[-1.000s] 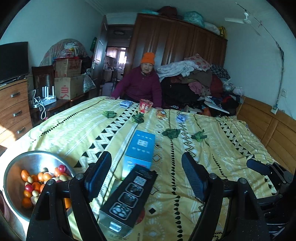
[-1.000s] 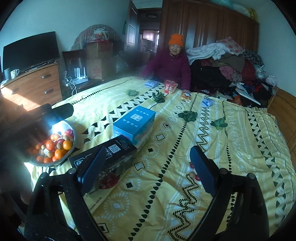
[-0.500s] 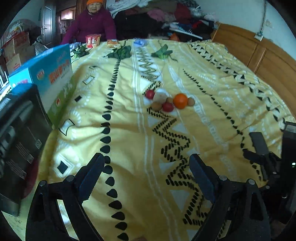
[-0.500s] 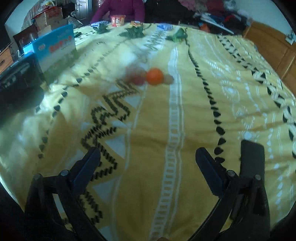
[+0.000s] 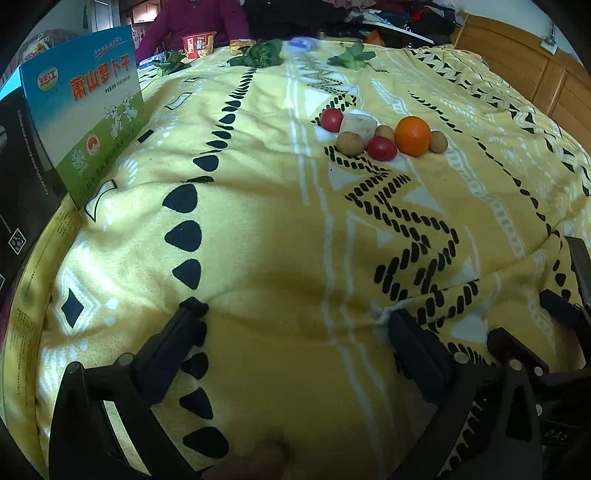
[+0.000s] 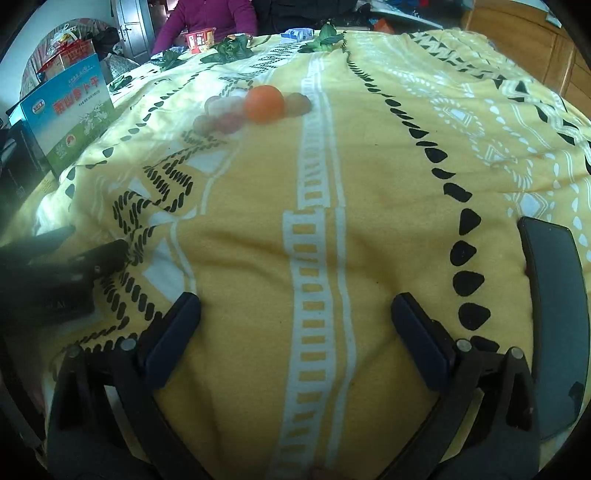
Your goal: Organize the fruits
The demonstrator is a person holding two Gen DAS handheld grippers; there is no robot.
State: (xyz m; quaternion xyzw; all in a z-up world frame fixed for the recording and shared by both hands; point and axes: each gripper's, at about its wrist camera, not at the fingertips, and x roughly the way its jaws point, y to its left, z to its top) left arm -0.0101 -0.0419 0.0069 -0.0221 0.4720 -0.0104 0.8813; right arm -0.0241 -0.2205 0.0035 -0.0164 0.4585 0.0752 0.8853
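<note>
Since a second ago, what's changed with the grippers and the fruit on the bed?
Both grippers have dropped low over the yellow blanket and tipped downward. The left gripper has just opened wider, jaws empty; the right gripper also opened, empty. Nothing was picked up or released. The orange and small fruits around it lie untouched; the blue box stayed put.

A bed (image 5: 258, 229) fills nearly all of both views, covered by a yellow blanket (image 6: 369, 192) printed with black drops, black zigzags and white bands. At the bed's right side runs a wooden headboard (image 5: 517, 55) of warm brown panels, with a wall socket (image 5: 550, 38) on the pale wall above it. Beyond the bed's far edge lies a heap of clothes (image 5: 388, 16), and a person in a purple top (image 6: 207, 18) sits there. Left of the bed's far corner stand a door (image 6: 127, 22) and stacked cardboard boxes (image 6: 66, 55). Daylight falls softly across the blanket.
</note>
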